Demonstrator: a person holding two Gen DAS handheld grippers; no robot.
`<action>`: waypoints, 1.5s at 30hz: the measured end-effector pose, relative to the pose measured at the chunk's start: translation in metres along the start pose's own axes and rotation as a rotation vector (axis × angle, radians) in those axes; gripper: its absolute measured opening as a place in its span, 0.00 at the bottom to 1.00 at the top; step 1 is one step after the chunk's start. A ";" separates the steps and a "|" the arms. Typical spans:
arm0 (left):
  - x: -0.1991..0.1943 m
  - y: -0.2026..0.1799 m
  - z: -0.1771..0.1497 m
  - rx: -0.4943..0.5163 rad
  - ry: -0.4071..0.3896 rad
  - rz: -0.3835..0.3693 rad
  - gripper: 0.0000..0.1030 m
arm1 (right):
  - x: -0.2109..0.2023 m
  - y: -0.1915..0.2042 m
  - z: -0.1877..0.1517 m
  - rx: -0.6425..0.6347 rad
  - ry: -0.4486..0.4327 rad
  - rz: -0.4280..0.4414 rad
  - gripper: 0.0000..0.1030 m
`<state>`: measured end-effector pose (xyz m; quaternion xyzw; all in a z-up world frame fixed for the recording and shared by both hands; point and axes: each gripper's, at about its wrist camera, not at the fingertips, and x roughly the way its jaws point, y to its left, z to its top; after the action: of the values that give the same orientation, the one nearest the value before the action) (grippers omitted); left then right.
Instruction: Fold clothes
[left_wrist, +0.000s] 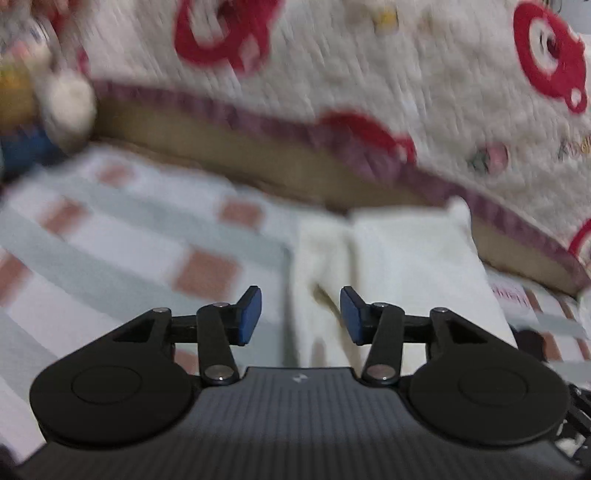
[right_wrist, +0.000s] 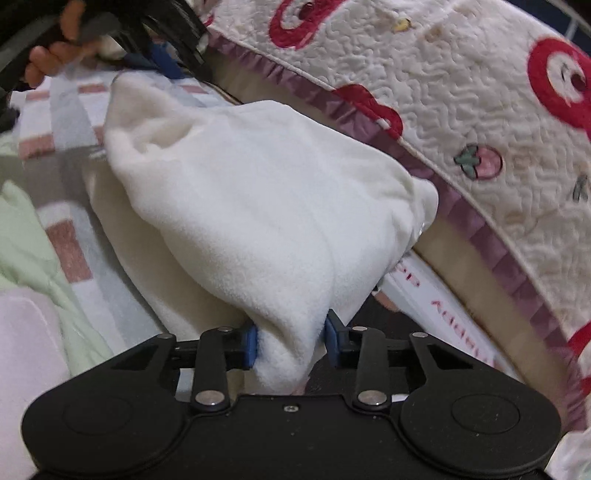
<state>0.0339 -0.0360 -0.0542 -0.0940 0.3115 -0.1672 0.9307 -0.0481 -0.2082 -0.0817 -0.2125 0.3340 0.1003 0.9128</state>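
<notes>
A cream fleece garment (right_wrist: 266, 206) lies bunched on the checked bedsheet (right_wrist: 66, 236). My right gripper (right_wrist: 290, 341) is shut on a thick fold of it, the cloth filling the gap between the blue pads (right_wrist: 251, 345). In the blurred left wrist view the same cream garment (left_wrist: 399, 266) lies flat ahead, and my left gripper (left_wrist: 301, 315) hovers open over its left edge with nothing between its fingers. The left gripper (right_wrist: 162, 59) also shows at the far end of the garment in the right wrist view, held by a hand (right_wrist: 48, 62).
A quilted bedspread (right_wrist: 480, 110) with red prints and a purple ruffle hangs along the right and back. A pale green garment (right_wrist: 26, 236) and a pink one (right_wrist: 26, 339) lie at the left. A white printed sheet (right_wrist: 443, 302) lies under the quilt's edge.
</notes>
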 end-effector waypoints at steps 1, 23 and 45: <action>-0.005 0.001 0.001 -0.026 0.014 -0.065 0.44 | -0.003 -0.004 0.000 0.030 0.005 0.026 0.39; 0.027 -0.019 -0.052 0.076 0.434 -0.051 0.57 | 0.025 -0.040 -0.004 0.301 -0.025 0.348 0.54; -0.012 -0.025 -0.008 -0.065 0.198 -0.199 0.48 | -0.019 -0.035 -0.033 0.260 0.044 0.457 0.54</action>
<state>0.0139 -0.0553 -0.0468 -0.1376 0.3960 -0.2570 0.8707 -0.0698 -0.2554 -0.0809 -0.0147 0.4033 0.2553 0.8786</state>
